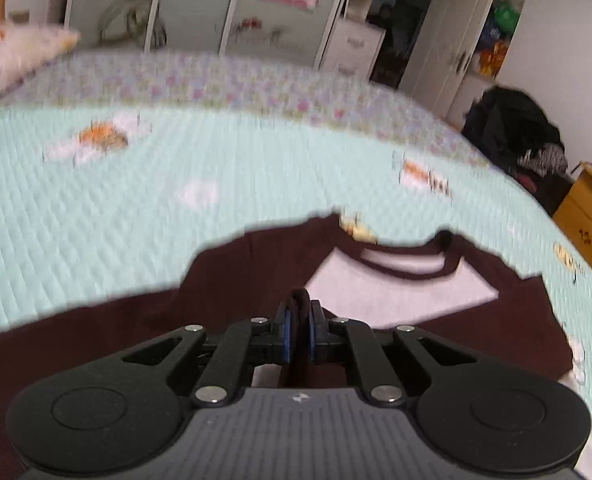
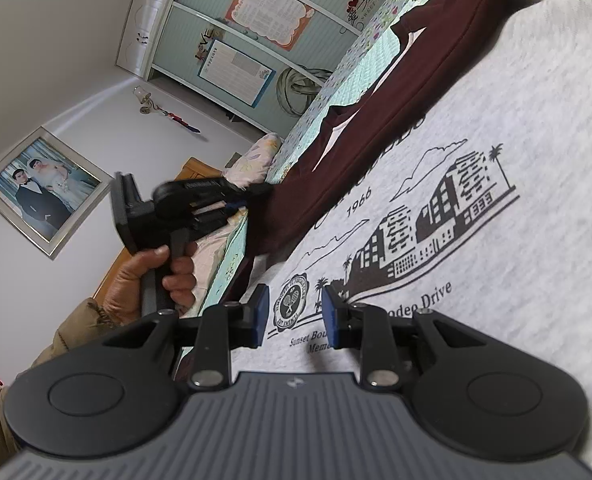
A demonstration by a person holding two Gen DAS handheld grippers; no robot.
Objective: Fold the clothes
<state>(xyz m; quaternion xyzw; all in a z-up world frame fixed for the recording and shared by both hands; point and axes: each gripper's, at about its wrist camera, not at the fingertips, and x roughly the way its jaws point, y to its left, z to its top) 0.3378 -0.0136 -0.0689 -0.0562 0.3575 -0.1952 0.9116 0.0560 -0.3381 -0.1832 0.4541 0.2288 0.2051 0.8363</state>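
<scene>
A shirt with a grey printed front [image 2: 456,200] and dark maroon sleeves [image 1: 236,276] lies on the bed. My left gripper [image 1: 300,332] is shut on a bunched fold of the maroon sleeve fabric, which shows between its blue pads. In the right wrist view a hand [image 2: 156,276] holds that left gripper [image 2: 240,204] at the shirt's maroon edge. My right gripper [image 2: 292,316] is open, hovering close above the grey front near the printed emblem, with nothing between its fingers. The shirt's neckline [image 1: 404,260] points toward the far side of the bed.
The bed carries a pale green quilted cover [image 1: 136,200] with a pillow [image 1: 12,56] at the far left. Wardrobes [image 1: 224,8] stand behind it. Dark clothes are piled [image 1: 516,128] beside a wooden drawer unit [image 1: 588,216] at the right. A framed photo [image 2: 44,192] hangs on the wall.
</scene>
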